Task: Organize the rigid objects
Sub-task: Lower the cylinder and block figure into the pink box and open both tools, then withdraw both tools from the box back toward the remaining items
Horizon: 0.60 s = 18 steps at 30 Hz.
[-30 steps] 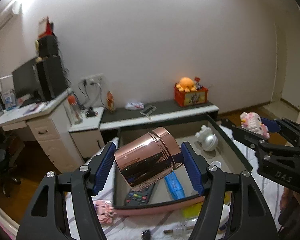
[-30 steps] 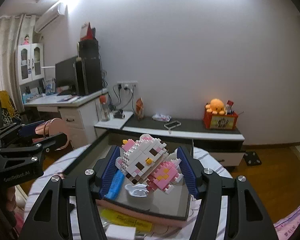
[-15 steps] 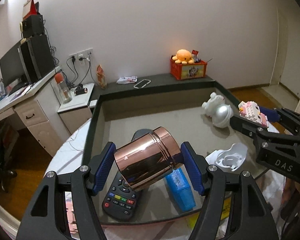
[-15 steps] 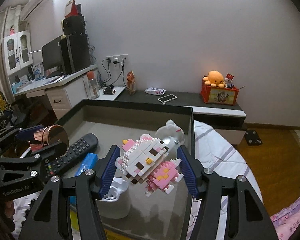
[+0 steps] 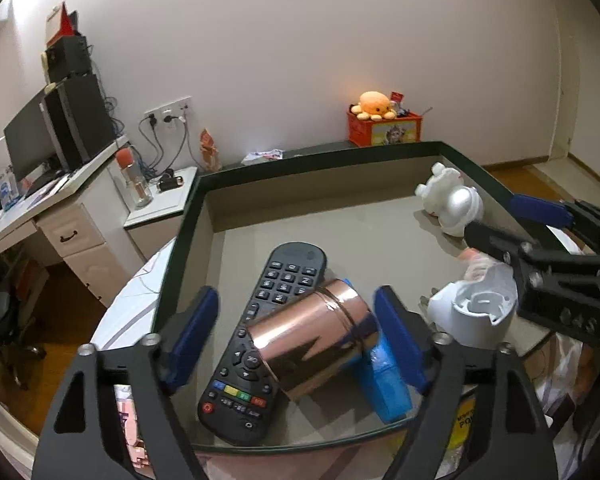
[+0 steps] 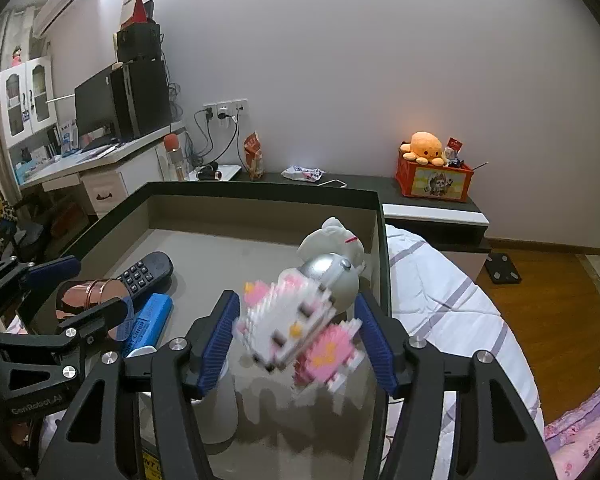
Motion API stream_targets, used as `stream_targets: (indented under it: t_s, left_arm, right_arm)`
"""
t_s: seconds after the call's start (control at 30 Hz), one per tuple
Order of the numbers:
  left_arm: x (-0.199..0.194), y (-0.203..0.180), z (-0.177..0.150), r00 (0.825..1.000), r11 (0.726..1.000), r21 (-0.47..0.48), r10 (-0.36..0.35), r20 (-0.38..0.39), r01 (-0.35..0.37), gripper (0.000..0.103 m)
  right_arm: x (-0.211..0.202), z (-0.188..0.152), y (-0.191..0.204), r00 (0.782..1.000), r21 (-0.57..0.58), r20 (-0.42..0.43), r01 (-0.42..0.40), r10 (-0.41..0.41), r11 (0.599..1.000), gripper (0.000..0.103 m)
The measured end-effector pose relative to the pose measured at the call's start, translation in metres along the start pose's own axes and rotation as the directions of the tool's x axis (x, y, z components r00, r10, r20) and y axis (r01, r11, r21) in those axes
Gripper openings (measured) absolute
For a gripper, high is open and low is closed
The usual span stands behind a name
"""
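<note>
The left gripper (image 5: 296,340) is spread wide, its blue pads clear of the copper tin (image 5: 314,344), which lies on its side in the tray (image 5: 380,152), across the black remote (image 5: 262,344) and the blue box (image 5: 388,380); most of that box is hidden beneath it. The right gripper (image 6: 298,344) is also wide apart, and the pink-and-white block cat (image 6: 296,328) between its pads is motion-blurred, so contact cannot be judged. Behind the cat in the tray sits a white figure with a silver dome (image 6: 332,264), partly covered.
</note>
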<state>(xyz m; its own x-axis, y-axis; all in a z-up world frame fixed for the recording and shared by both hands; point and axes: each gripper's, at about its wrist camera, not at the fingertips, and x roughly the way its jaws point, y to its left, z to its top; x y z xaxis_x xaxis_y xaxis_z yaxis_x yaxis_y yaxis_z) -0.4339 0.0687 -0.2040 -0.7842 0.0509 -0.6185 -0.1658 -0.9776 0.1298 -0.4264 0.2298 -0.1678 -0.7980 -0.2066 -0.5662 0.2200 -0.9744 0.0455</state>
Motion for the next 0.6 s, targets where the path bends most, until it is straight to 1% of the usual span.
stream_targets:
  t_s: [0.03,0.07,0.13,0.17,0.27,0.37,0.4,0.43,0.47,0.5,0.53,0.6]
  left_arm:
    - [0.0,0.002,0.0,1.0,1.0,-0.008,0.007,-0.002,-0.007,0.097]
    - [0.0,0.003,-0.001,1.0,1.0,-0.015,0.01,-0.002,-0.01,0.099]
    - [0.0,0.006,-0.002,1.0,1.0,-0.029,0.004,-0.013,-0.004,0.099]
    - [0.002,0.007,-0.002,1.0,0.999,-0.034,0.007,-0.021,-0.007,0.101]
    - [0.004,0.01,-0.004,0.999,0.999,-0.044,0.005,-0.036,-0.006,0.102]
    - [0.005,0.01,-0.004,0.999,0.998,-0.051,-0.027,-0.039,0.025,0.102]
    - [0.005,0.011,-0.004,0.998,0.998,-0.057,-0.043,-0.04,0.04,0.102]
    - [0.002,0.014,-0.003,0.998,0.997,-0.071,-0.046,-0.035,0.043,0.102]
    - [-0.001,0.016,-0.002,0.999,0.996,-0.083,-0.041,-0.03,0.039,0.102]
    - [-0.007,0.02,0.0,0.999,0.995,-0.097,-0.037,-0.022,0.035,0.102]
    - [-0.016,0.024,0.003,0.999,0.993,-0.115,-0.042,-0.005,0.041,0.102]
    - [-0.035,0.031,0.005,0.998,0.987,-0.146,-0.06,0.036,0.065,0.102]
  right_arm:
    - [0.0,0.0,0.001,1.0,0.0,0.003,-0.014,0.014,1.0,0.077]
    - [0.001,0.0,0.003,1.0,-0.005,0.003,-0.016,0.016,1.0,0.082]
    - [0.002,-0.001,0.008,1.0,-0.028,0.001,0.012,-0.012,1.0,0.083]
    - [0.002,-0.002,0.009,1.0,-0.034,-0.001,0.016,-0.016,0.999,0.084]
    - [-0.001,-0.001,0.006,1.0,-0.02,0.021,0.014,-0.013,1.0,0.084]
    - [-0.004,0.0,0.004,0.999,-0.007,0.042,0.013,-0.013,1.0,0.084]
    - [-0.005,0.0,0.004,0.999,-0.007,0.051,0.019,-0.018,1.0,0.086]
    - [-0.005,0.0,0.004,0.998,-0.008,0.058,0.023,-0.023,1.0,0.089]
    - [-0.007,0.0,0.003,0.997,-0.009,0.066,0.032,-0.032,0.999,0.101]
    - [-0.009,0.002,0.003,0.997,-0.012,0.07,0.044,-0.043,0.999,0.103]
    - [-0.012,0.004,0.003,0.996,-0.013,0.073,0.053,-0.052,0.998,0.103]
    - [-0.03,0.008,0.004,0.992,-0.004,0.113,0.06,-0.059,0.998,0.103]
